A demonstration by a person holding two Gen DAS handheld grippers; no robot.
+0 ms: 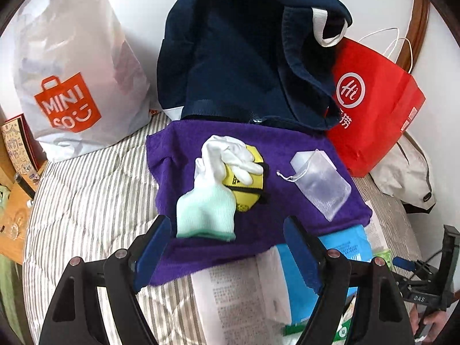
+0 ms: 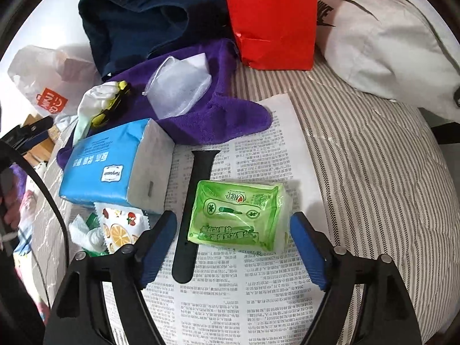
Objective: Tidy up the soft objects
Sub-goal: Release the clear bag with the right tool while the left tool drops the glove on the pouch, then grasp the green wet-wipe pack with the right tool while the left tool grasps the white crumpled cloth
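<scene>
Right hand-held gripper (image 2: 233, 247) — agape, tilted downward

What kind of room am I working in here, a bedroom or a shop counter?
Most likely a bedroom at home: everything sits on a striped quilt like a bed's, against a white wall, with shopping bags such as the red paper bag and a navy garment piled at the back.

"MINISO" — white bag (image 1: 72, 57); "Hi" — red bag (image 1: 373, 109)

Striped bedspread (image 2: 373, 155), white wall (image 1: 149, 8)
</scene>
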